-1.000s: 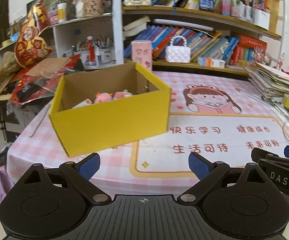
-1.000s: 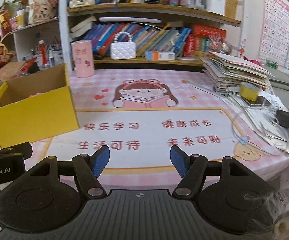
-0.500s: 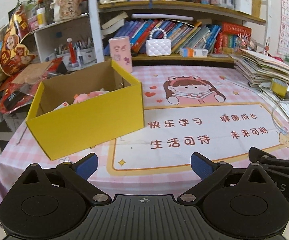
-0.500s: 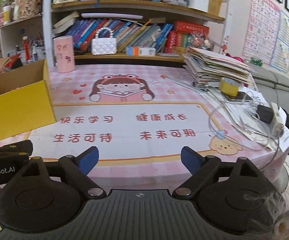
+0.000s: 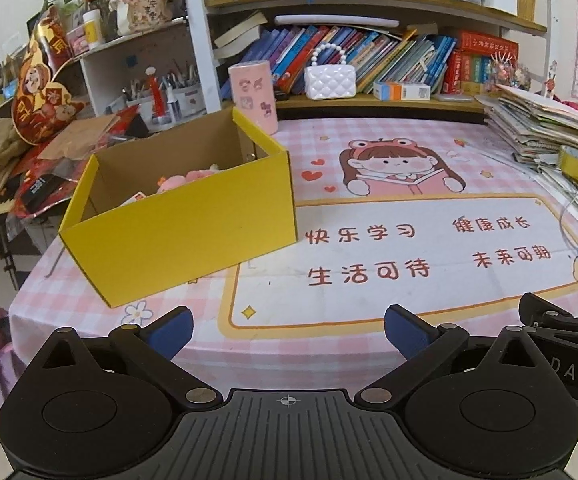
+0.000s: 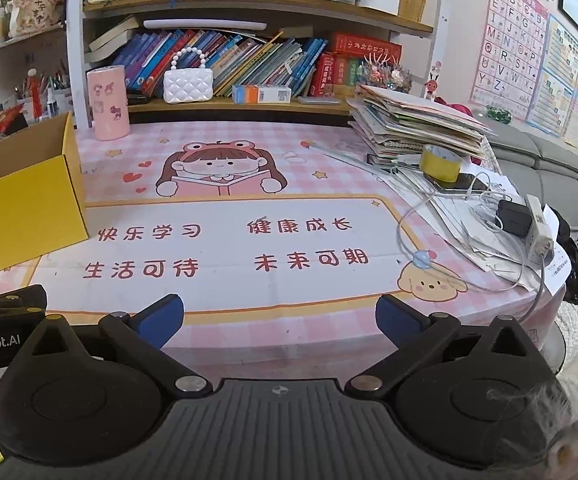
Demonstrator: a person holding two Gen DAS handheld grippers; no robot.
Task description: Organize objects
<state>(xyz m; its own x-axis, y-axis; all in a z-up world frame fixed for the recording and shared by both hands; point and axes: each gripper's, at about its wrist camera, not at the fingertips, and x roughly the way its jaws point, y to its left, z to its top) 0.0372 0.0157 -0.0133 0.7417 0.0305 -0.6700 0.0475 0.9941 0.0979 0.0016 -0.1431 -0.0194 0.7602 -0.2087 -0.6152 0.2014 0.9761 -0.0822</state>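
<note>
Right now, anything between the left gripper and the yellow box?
Nothing visible. The left gripper is open and empty; only bare tablecloth lies between it and the yellow box, which sits ahead to its left.

The left gripper is built of matte black plastic, with blue pads at ten and two o'clock. Two round discs, silver pivot screws and a ribbed central plate are seen. The right gripper is made alike; white lettering is carried on each side.

Yellow box, pink-checked tablecloth, white quilted purse, blue fingers.
</note>
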